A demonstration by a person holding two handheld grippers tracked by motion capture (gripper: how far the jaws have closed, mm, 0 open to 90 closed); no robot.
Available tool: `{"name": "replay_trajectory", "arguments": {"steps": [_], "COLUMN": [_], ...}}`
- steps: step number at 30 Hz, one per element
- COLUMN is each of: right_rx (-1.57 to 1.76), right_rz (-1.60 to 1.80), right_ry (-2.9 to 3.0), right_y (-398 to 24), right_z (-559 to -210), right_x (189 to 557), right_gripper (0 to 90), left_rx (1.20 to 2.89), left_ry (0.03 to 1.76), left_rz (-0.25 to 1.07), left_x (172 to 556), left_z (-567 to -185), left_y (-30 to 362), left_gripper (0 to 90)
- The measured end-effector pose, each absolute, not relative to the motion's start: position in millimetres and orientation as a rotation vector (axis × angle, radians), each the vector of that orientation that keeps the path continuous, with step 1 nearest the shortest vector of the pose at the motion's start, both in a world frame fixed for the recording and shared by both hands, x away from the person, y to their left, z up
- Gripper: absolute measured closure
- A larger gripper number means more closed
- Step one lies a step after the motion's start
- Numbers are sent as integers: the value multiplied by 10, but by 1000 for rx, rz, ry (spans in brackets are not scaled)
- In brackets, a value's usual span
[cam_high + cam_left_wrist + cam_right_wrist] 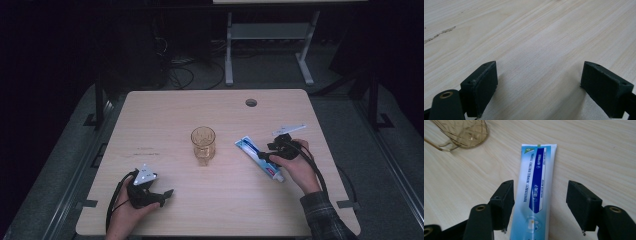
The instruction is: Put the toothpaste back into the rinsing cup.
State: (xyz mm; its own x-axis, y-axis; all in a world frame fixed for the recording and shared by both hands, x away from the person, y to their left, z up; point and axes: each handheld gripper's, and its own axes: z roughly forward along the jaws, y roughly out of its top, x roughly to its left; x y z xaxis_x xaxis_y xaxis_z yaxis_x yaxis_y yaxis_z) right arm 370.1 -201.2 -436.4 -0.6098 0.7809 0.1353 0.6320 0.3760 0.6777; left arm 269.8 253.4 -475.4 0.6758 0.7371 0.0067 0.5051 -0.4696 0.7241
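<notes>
Jaws of the right gripper stand wide astride the toothpaste tube, soft, light, best pinched mid-body, crimped end at twelve o'clock.

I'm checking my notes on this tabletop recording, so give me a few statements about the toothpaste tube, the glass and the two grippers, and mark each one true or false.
1. The toothpaste tube lies flat on the table. True.
2. The right gripper is clamped shut on the tube. False: its jaws stand apart on either side of the tube, with a gap showing on one side at least.
3. The glass stands upright near the middle of the table. True.
4. The left gripper holds the glass. False: its jaws are open over bare wood, with nothing between them.
5. The tube rests inside the glass. False: it lies on the table apart from the glass.
</notes>
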Motion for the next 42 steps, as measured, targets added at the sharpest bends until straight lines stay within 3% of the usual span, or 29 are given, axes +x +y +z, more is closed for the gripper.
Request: {"name": "replay_trajectory", "arguments": {"steps": [42], "right_rx": [1243], "right_rz": [819], "right_ry": [2556], "right_y": [-1599], "right_z": [-4519], "right_x": [4056], "right_gripper": [388], "left_rx": [2171], "left_ry": [952], "left_rz": [416], "left_x": [2697], "left_z": [-4754], "left_y": [2534], "left_gripper": [133]}}
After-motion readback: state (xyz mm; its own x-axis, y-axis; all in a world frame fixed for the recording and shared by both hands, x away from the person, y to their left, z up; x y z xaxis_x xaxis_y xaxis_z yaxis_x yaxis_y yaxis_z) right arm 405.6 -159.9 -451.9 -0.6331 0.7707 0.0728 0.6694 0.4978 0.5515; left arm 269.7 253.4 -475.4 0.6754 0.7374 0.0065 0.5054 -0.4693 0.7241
